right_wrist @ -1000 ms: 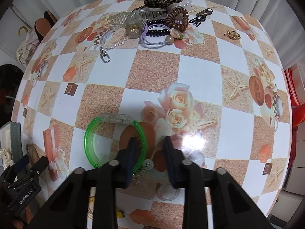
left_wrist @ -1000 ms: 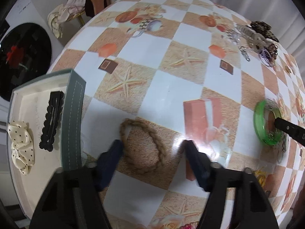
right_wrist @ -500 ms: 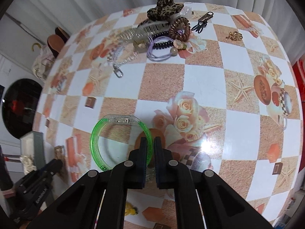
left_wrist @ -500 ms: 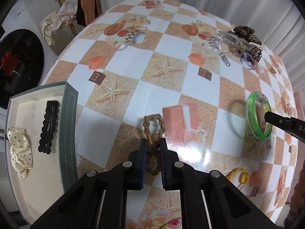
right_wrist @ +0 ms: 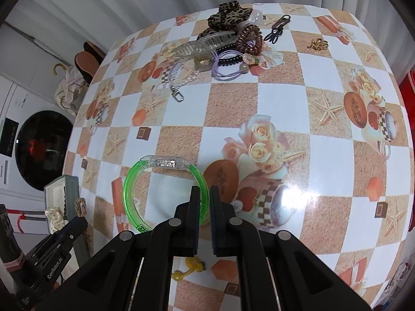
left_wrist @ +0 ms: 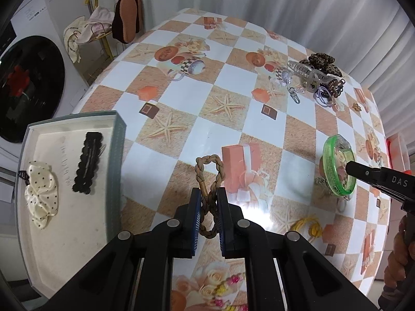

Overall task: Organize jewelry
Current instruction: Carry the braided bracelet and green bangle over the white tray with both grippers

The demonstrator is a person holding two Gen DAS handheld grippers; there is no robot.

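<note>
Pinching now with both tools: a second ago each pair of jaws stood spread over its target on the bench, and both have since closed and come up off the surface. The left gripper (left_wrist: 208, 207) has its jaws pressed on the braided rope bracelet (left_wrist: 210, 178), which a second ago lay flat as an open ring and now hangs squeezed into a narrow loop, poking out ahead of the tips. The right gripper (right_wrist: 205, 202) has its jaws nearly together on the rim of the green bangle (right_wrist: 158, 181); the left view shows the bangle tilted up on edge, off the bench (left_wrist: 233, 108).

Landmark is the grey tray (left_wrist: 115, 160): it sits at the bench edge, close left of the rope bracelet, and already holds a black scalloped clip (left_wrist: 87, 162) and a cream dotted scrunchie (left_wrist: 41, 194). The bangle is well to the right of the tray, far side of the bracelet. A pile of hair ties and clips (right_wrist: 228, 41) sits far from the tray at the back of the bench, untouched.

Meaning: both grasps look done, so transport to the tray is likely next, bracelet first as it's closer. Most items still unsorted.
</note>
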